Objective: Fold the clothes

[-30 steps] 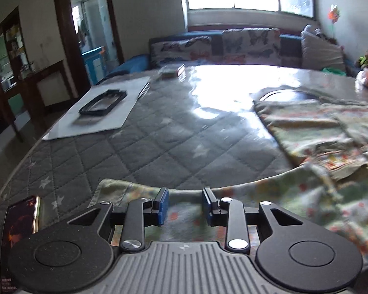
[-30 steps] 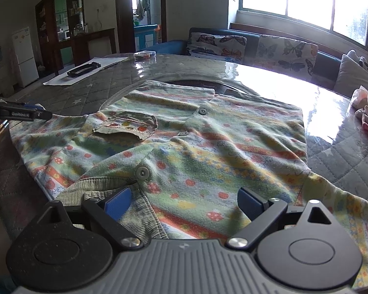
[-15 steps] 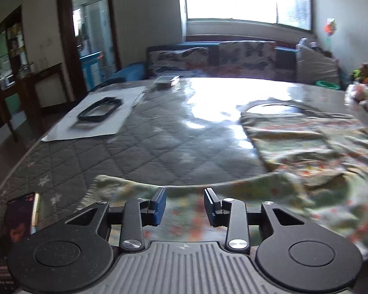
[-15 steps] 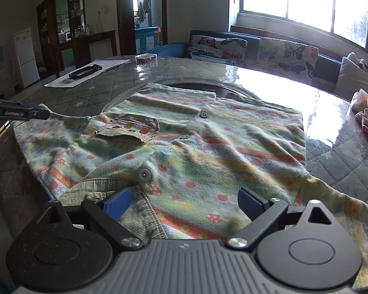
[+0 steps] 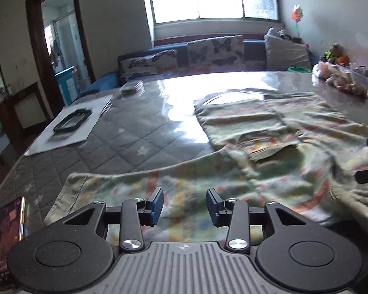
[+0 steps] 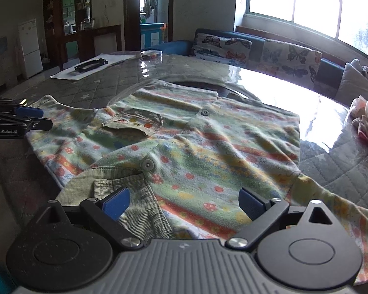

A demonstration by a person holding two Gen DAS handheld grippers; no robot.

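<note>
The left hand-held gripper (image 5: pixel 184 205) hovers low over the sleeve (image 5: pixel 125 188) of the patterned shirt (image 6: pixel 208 147), its blue pads parted with cloth showing in the gap and nothing clamped. The right hand-held gripper (image 6: pixel 184 202) stands with its fingers spread wide above the corduroy collar (image 6: pixel 125 196), holding nothing either. The shirt lies face up and spread flat on the quilted counter (image 5: pixel 115 147), collar toward the person, hem away toward the window. The sleeve runs sideways from the body, its long axis crossing the left hand-held gripper's fingers, with the cuff just to the left of them. So the left one is the nearer to that sleeve, and a fold inward toward the buttons (image 6: pixel 147 164) looks like the coming move. A phone (image 5: pixel 8 240) rests at the counter's near left edge.
</note>
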